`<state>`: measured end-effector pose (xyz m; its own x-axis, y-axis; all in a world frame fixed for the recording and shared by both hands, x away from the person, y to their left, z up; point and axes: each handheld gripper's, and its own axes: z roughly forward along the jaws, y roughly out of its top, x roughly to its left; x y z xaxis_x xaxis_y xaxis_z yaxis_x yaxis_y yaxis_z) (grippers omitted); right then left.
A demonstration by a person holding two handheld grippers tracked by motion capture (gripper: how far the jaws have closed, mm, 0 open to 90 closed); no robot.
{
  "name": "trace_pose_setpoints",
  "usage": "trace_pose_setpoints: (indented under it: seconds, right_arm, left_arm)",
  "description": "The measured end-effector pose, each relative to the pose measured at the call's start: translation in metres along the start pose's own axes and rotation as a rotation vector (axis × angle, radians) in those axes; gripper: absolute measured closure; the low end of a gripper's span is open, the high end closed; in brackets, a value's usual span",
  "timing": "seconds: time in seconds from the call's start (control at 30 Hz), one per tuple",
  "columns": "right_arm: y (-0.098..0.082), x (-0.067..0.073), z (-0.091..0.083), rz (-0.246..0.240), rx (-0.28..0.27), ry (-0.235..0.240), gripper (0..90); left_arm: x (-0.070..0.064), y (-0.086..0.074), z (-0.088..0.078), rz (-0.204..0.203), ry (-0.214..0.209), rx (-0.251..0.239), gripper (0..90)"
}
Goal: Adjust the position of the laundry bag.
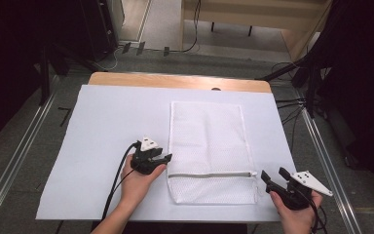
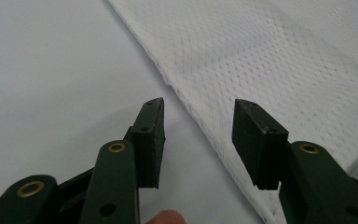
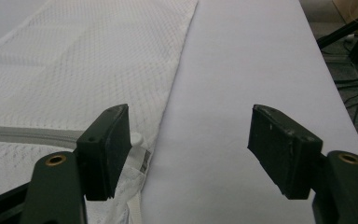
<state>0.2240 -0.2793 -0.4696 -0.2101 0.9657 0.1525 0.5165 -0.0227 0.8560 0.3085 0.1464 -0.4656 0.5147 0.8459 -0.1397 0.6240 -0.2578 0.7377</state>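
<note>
white mesh laundry bag (image 1: 208, 148), flat on a pale sheet (image 1: 102, 126) over the table, centre of the high view, zipper (image 1: 209, 174) running across its lower part. left gripper (image 1: 161, 158), lower centre-left of that view, jaws apart and empty; in the left gripper view the bag's (image 2: 279, 60) edge runs between the fingers (image 2: 151, 135). right gripper (image 1: 275, 176), lower right, jaws wide apart and empty, just beside the bag's lower right corner; in its own view the zipper end (image 3: 137, 138) sits by one finger (image 3: 107, 149).
</note>
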Motion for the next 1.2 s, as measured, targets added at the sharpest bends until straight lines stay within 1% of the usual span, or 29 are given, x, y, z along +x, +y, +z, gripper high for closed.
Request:
trace_pose_setpoints:
  seconds: [0.07, 0.1, 0.13, 0.17, 0.2, 0.23, 0.27, 0.3, 0.33, 0.37, 0.4, 0.43, 0.47, 0.5, 0.53, 0.57, 0.6, 0.63, 0.7, 0.73, 0.77, 0.8, 0.83, 0.93, 1.0, 1.03, 1.07, 1.13, 1.2]
  right_arm:
    - [0.000, 0.000, 0.001, -0.002, 0.003, 0.003, 30.2]
    - [0.000, 0.000, 0.001, -0.002, 0.003, 0.003, 30.2]
    - [-0.001, 0.001, 0.002, -0.004, 0.004, 0.004, 30.2]
    - [-0.001, 0.001, 0.002, -0.004, 0.010, 0.000, 30.2]
    - [-0.001, 0.001, 0.002, -0.004, 0.010, 0.000, 30.2]
    - [-0.001, 0.001, 0.003, -0.009, 0.009, 0.001, 30.2]
    - [-0.001, 0.001, 0.003, -0.009, 0.009, 0.001, 30.2]
    - [-0.002, 0.001, 0.003, -0.007, 0.011, 0.001, 30.3]
    - [-0.002, 0.001, 0.003, -0.007, 0.011, 0.001, 30.3]
    - [-0.002, 0.002, 0.004, -0.008, 0.014, 0.002, 30.3]
    - [-0.002, 0.002, 0.004, -0.008, 0.014, 0.002, 30.3]
    - [-0.002, 0.002, 0.004, -0.010, 0.015, 0.003, 30.4]
    - [-0.003, 0.004, 0.005, -0.013, 0.017, 0.004, 30.4]
    - [-0.003, 0.004, 0.006, -0.015, 0.016, 0.006, 30.4]
    - [-0.003, 0.004, 0.006, -0.015, 0.016, 0.006, 30.4]
    - [-0.003, 0.006, 0.005, -0.021, 0.018, 0.006, 30.4]
    - [-0.003, 0.006, 0.005, -0.021, 0.018, 0.006, 30.4]
    - [-0.003, 0.006, 0.005, -0.028, 0.020, 0.004, 30.4]
    - [-0.003, 0.006, 0.005, -0.031, 0.017, 0.004, 30.5]
    - [-0.003, 0.006, 0.004, -0.028, 0.012, 0.001, 31.1]
    - [-0.003, 0.006, 0.003, -0.031, 0.008, 0.001, 31.4]
    - [-0.002, 0.007, 0.002, -0.026, 0.006, 0.001, 31.5]
    - [-0.002, 0.007, 0.002, -0.026, 0.006, 0.001, 31.5]
    - [-0.002, 0.009, 0.000, -0.029, -0.002, 0.004, 31.6]
    - [-0.001, 0.010, -0.001, -0.031, -0.004, 0.008, 31.6]
    - [-0.001, 0.012, 0.000, -0.032, -0.003, 0.022, 32.3]
    - [-0.001, 0.012, 0.000, -0.032, -0.003, 0.022, 32.3]
    - [-0.001, 0.013, 0.000, -0.034, -0.003, 0.031, 32.3]
    - [-0.001, 0.017, 0.000, -0.040, -0.001, 0.038, 32.3]
  left_arm:
    - [-0.006, 0.006, 0.008, 0.026, 0.021, 0.006, 58.2]
    - [-0.006, 0.006, 0.008, 0.026, 0.021, 0.006, 60.2]
    - [-0.008, 0.007, 0.011, 0.033, 0.017, 0.011, 60.2]
    - [-0.010, 0.009, 0.017, 0.034, -0.002, 0.034, 62.9]
    - [-0.010, 0.009, 0.017, 0.034, -0.002, 0.034, 62.7]
    - [-0.013, 0.009, 0.021, 0.053, 0.018, 0.041, 62.7]
    - [-0.013, 0.009, 0.021, 0.053, 0.018, 0.041, 63.8]
    - [-0.015, 0.010, 0.022, 0.069, 0.048, 0.045, 65.4]
    - [-0.015, 0.010, 0.022, 0.069, 0.048, 0.045, 68.7]
    - [-0.016, 0.009, 0.022, 0.081, 0.063, 0.047, 71.2]
    - [-0.016, 0.009, 0.022, 0.089, 0.069, 0.046, 71.2]
    - [-0.016, 0.009, 0.022, 0.090, 0.054, 0.042, 77.3]
    - [-0.015, 0.009, 0.022, 0.090, 0.037, 0.044, 89.8]
    - [-0.016, 0.011, 0.021, 0.113, 0.042, 0.064, 90.0]
    - [-0.016, 0.011, 0.021, 0.113, 0.042, 0.064, 90.0]
    - [-0.015, 0.012, 0.021, 0.110, 0.033, 0.067, 90.0]
    - [-0.015, 0.012, 0.021, 0.110, 0.033, 0.067, 90.0]
    - [-0.011, 0.012, 0.019, 0.083, 0.023, 0.064, 90.0]
    - [-0.008, 0.012, 0.018, 0.075, 0.020, 0.062, 90.0]
    - [-0.003, 0.011, 0.014, 0.054, 0.014, 0.056, 90.0]
    - [-0.003, 0.011, 0.014, 0.054, 0.014, 0.056, 90.0]
    - [0.003, 0.009, 0.010, 0.042, 0.010, 0.050, 90.0]
    - [0.003, 0.009, 0.010, 0.042, 0.010, 0.050, 90.0]
    - [0.011, 0.004, 0.001, 0.018, 0.019, 0.032, 90.0]
    - [0.018, 0.001, -0.006, -0.006, 0.008, 0.017, 90.0]
    - [0.025, -0.003, -0.014, -0.021, 0.011, 0.005, 90.0]
    - [0.025, -0.003, -0.014, -0.021, 0.011, 0.005, 90.0]
    - [0.031, -0.006, -0.022, -0.036, 0.020, -0.004, 90.0]
    - [0.038, -0.009, -0.029, -0.039, 0.029, -0.009, 90.0]
